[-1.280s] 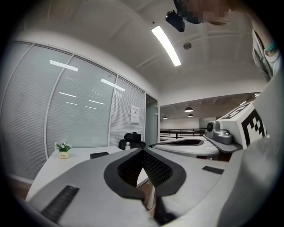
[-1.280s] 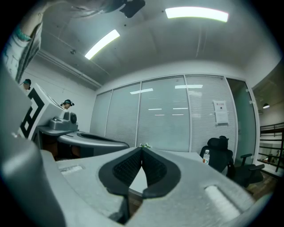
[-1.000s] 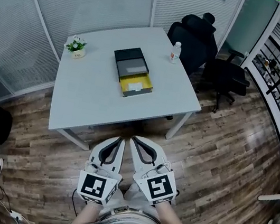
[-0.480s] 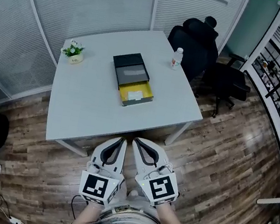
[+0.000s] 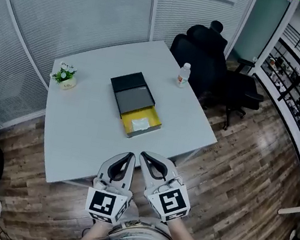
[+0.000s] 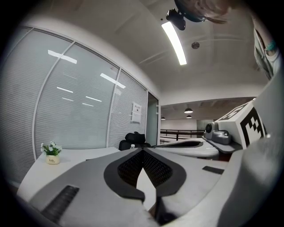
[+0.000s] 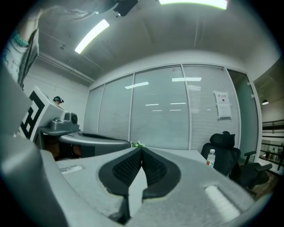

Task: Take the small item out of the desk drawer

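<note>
White table (image 5: 73, 132): yellow drawer (image 5: 153, 119) already open, small white item (image 5: 139, 124) inside, 12 o'clock from my left gripper (image 5: 130, 155) and right gripper (image 5: 143, 155), both pinched together, empty. Reach and grab remain.

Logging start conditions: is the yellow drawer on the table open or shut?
Open. The yellow drawer sticks out of the dark box toward the person, a white item lying inside.

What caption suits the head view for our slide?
Left gripper and right gripper, both shut, face a table where an open yellow drawer holds a small item.
</note>
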A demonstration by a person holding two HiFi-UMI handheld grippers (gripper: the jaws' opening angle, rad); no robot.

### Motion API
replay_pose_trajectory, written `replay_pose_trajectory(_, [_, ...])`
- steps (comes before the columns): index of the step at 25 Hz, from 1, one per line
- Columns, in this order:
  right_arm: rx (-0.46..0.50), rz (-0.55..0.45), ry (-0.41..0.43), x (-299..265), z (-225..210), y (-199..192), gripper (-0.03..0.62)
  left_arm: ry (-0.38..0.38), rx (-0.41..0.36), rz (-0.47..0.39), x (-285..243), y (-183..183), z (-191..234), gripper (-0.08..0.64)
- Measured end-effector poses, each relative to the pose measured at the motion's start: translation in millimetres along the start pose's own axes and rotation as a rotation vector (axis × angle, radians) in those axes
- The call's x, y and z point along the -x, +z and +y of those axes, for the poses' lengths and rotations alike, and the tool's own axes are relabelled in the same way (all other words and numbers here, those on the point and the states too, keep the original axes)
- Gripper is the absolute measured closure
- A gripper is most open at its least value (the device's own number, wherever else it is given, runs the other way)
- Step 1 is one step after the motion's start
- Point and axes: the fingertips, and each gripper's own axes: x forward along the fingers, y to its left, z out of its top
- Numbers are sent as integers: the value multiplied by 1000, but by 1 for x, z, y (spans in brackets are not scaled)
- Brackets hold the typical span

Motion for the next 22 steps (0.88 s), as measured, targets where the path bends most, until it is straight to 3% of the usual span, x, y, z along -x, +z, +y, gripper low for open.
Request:
replay_pose_trajectory(15, [-44,21,-9,-97,-17,-5,589,-31,17,20,-45,-4,83,563])
replay_pose_trajectory(22, [-26,48,4,-117,-23,-5,589,-29,14,35,-62,-5,98,561])
